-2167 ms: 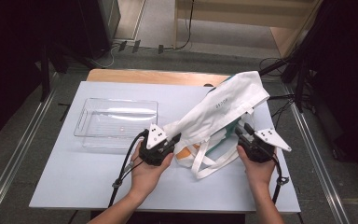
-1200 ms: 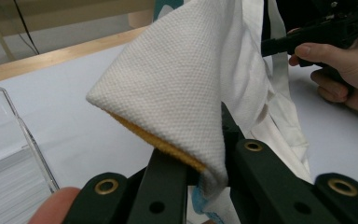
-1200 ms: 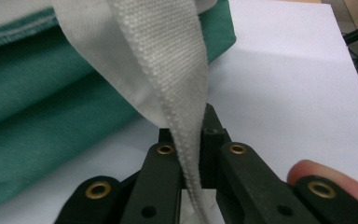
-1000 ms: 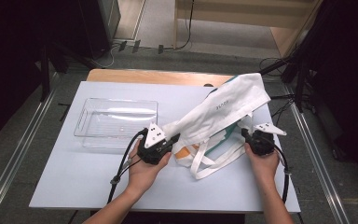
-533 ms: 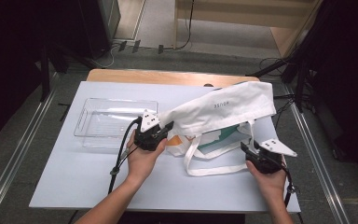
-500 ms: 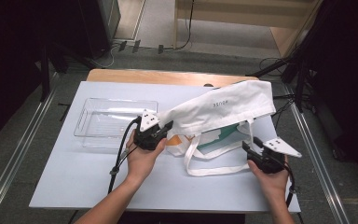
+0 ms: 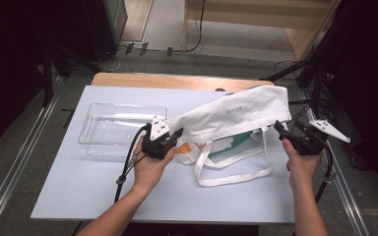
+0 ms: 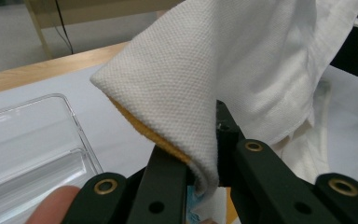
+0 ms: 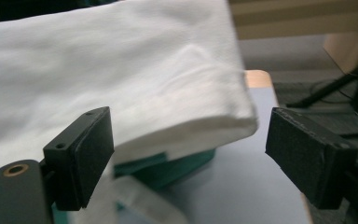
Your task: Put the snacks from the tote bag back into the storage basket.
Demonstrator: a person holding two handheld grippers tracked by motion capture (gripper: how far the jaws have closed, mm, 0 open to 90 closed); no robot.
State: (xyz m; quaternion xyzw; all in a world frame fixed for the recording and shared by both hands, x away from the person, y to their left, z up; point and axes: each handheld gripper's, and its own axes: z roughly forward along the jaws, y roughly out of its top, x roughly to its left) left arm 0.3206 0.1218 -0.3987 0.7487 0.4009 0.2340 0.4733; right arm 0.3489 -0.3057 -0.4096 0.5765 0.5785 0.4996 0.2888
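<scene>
My left gripper point(image 7: 170, 138) is clenched on a corner of the white bag point(image 7: 236, 114) and holds it up above the table point(image 7: 69, 196), just beside the clear tray point(image 7: 120, 129). In the left gripper view the cloth corner point(image 8: 186, 107) is pinched between the two jaws, with an orange lining at its edge.

My right gripper point(image 7: 295, 136) is released; its jaws have just been opening and stand wide. In the right gripper view the far corner of the bag point(image 9: 233, 112) lies ahead, in line with the gap, but no pad presses on it.

The bag runs long from left gripper to right, sloping up toward the far right. The free corner is nearest to my right hand point(image 7: 302, 164), just ahead and a little left. I judge the next grasp belongs there.
</scene>
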